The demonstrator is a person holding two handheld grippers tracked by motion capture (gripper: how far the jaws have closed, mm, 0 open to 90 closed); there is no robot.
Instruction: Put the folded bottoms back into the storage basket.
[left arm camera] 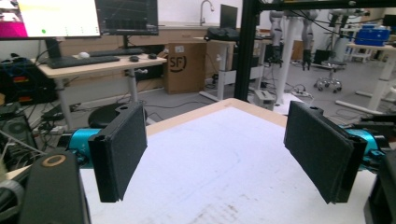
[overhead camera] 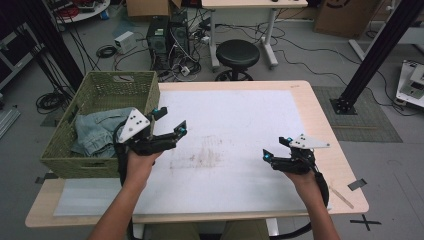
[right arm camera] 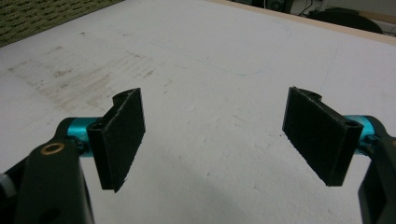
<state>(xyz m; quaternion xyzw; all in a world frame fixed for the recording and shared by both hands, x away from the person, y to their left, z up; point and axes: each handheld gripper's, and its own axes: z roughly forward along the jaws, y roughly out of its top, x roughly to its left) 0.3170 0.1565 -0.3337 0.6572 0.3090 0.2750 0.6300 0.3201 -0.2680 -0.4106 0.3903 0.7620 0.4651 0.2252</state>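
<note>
In the high view, the left gripper point(overhead camera: 170, 122) hovers with its jaws spread and empty, just beside the near right corner of the woven basket point(overhead camera: 65, 150). The denim garment point(overhead camera: 100, 131) lies crumpled inside that basket, just to the left of this gripper and well apart from the right gripper point(overhead camera: 276, 149), which hangs over the white mat point(overhead camera: 235, 130), likewise released and holding nothing. The denim looks soft and floppy, fairly light but with thick seams; it should bunch and drape, not slip, so a pinch on a raised fold or a hem near the basket's rim seems the safest hold.

In the left gripper view, the two black pads point(left arm camera: 122, 149) stand wide apart with bare mat between them and the table's far edge point(left arm camera: 243, 105) ahead; the garment lies off to this gripper's side.

In the right gripper view, the pads point(right arm camera: 122, 135) are equally spread above the scuffed mat, with a strip of basket weave point(right arm camera: 42, 14) far ahead at the upper left.
</note>
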